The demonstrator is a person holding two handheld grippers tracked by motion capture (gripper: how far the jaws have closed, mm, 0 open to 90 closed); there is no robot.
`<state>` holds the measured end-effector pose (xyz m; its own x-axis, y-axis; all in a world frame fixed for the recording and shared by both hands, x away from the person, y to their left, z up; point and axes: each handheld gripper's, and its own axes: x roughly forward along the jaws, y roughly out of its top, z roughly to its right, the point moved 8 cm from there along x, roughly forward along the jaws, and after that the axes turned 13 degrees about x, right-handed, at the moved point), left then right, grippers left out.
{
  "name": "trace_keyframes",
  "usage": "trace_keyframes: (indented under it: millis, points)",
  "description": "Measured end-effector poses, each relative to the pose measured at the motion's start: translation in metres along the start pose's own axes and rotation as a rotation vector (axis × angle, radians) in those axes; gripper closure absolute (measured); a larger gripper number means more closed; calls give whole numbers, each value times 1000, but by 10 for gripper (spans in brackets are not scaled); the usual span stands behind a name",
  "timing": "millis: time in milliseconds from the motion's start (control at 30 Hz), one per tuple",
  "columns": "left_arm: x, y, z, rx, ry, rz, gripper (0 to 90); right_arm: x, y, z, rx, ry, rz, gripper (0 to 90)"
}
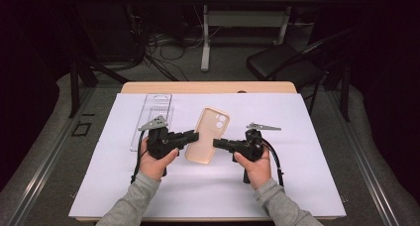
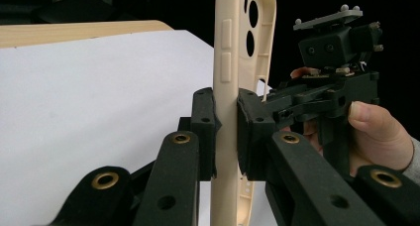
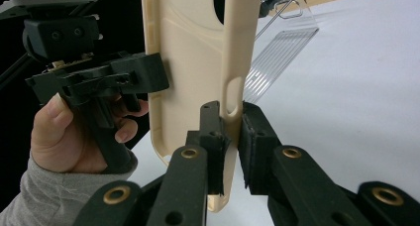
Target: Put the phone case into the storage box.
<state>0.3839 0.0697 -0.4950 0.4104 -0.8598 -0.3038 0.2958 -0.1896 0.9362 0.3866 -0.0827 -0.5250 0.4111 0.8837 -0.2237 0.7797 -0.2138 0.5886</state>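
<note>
High view: both grippers, left [image 1: 194, 135] and right [image 1: 217, 143], clamped tight on opposite long edges of the beige case [image 1: 207, 135], held up just right of the clear tray [image 1: 152, 118], over the white sheet [image 1: 297, 151].

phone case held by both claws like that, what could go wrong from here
1. Each claw pinches only a thin side wall: the left claw by the buttons, the right claw on the opposite edge. The phone case might slip or twist out.
2. It looks like a soft shell; pulling the two claws apart could flex or stretch it.
3. The clear plastic package lies just behind the left claw, so a backward swing could knock it.
</note>
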Motion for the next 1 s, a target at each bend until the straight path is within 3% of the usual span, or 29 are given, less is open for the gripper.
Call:
trace_keyframes:
  millis: [1000]
  points:
    - [0, -1, -2, -6, 12, -10, 770, -2, 0, -3, -6, 12, 9, 821]
